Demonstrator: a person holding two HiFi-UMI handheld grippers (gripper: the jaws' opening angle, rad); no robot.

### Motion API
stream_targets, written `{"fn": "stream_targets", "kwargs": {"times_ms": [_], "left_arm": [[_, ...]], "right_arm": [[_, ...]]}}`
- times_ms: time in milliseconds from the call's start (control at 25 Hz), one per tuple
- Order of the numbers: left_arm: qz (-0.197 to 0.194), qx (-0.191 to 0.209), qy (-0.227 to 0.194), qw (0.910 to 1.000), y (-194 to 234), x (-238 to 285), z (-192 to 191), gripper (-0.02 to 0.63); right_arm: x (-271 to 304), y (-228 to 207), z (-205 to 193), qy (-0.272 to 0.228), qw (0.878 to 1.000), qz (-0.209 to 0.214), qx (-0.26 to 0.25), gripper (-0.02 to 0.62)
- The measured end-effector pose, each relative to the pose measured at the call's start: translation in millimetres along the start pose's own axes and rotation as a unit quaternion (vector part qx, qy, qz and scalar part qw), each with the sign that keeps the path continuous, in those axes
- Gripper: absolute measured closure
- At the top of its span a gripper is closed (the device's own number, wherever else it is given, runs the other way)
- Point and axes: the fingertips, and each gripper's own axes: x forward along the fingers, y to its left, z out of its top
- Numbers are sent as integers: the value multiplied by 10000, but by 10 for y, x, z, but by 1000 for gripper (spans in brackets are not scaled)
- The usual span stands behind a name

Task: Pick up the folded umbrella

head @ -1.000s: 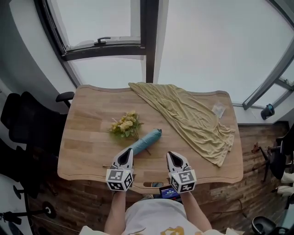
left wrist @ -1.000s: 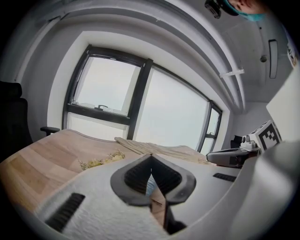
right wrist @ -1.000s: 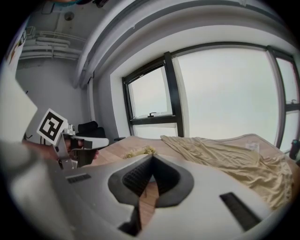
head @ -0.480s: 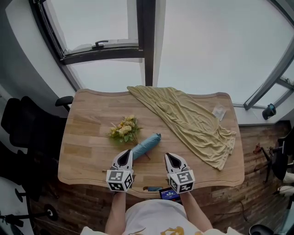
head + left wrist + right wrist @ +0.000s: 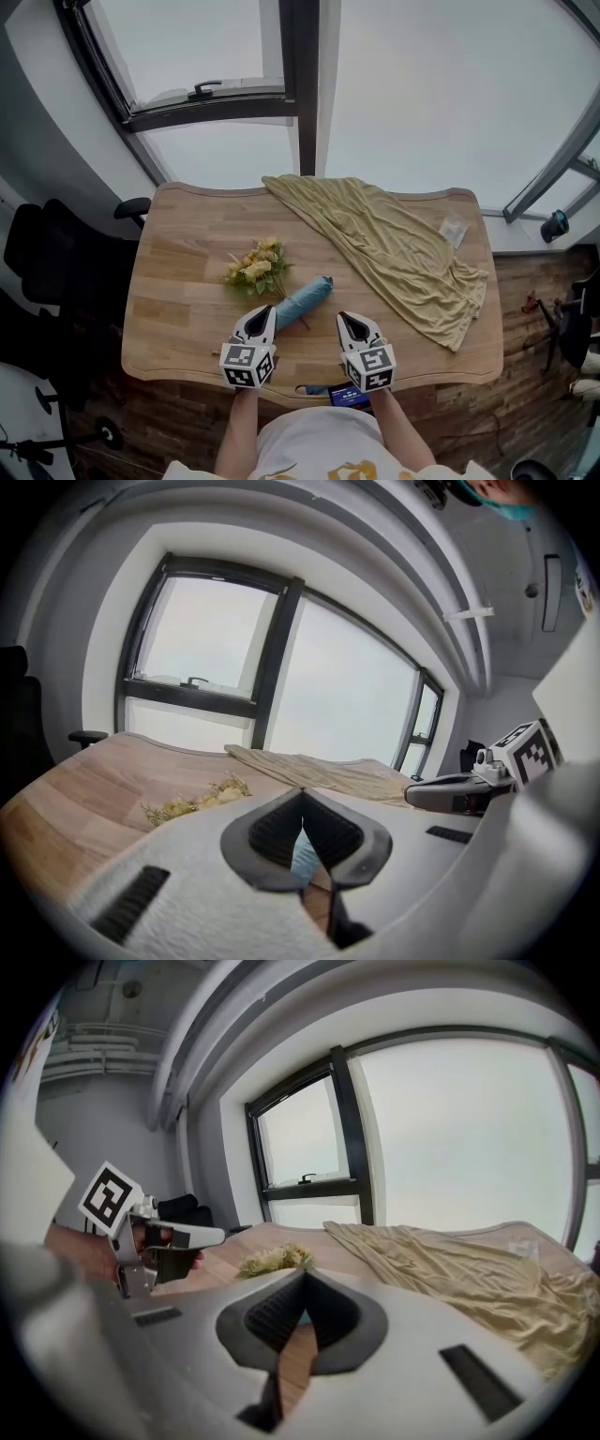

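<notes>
The folded teal umbrella (image 5: 303, 300) lies slantwise on the wooden table (image 5: 178, 291), just ahead of both grippers. My left gripper (image 5: 266, 312) hovers over the table's near edge with its tips beside the umbrella's near end; its jaws are shut and hold nothing. In the left gripper view a sliver of the umbrella (image 5: 302, 857) shows behind the closed jaws (image 5: 302, 794). My right gripper (image 5: 346, 319) sits a little to the right of the umbrella, also shut and empty (image 5: 303, 1277).
A bunch of yellow flowers (image 5: 253, 267) lies just beyond the umbrella's left side. An olive cloth (image 5: 394, 244) spreads over the table's right half, with a small clear bag (image 5: 451, 228) near the far right corner. Office chairs (image 5: 56, 262) stand left; windows behind.
Both grippers have eased slightly forward and down toward the umbrella; the view has shifted a little. Nothing on the table has moved.
</notes>
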Motion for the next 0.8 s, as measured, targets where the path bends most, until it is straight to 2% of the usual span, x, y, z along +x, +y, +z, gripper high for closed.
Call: {"fn": "stream_targets", "kwargs": {"times_ms": [560,680,800], "left_arm": [[-219,381,937,9946,103,460,-419,586],[-397,595,1298,9890,84,551,-546,586],[-650,955,1814,9766,36,637,-701,567]], "right_arm": [[375,-198,-290,426,9985,5,343,584],[473,-243,-387,542,9973,7,486,584],[547,-286,-431,613,9967,25,539,584]]}}
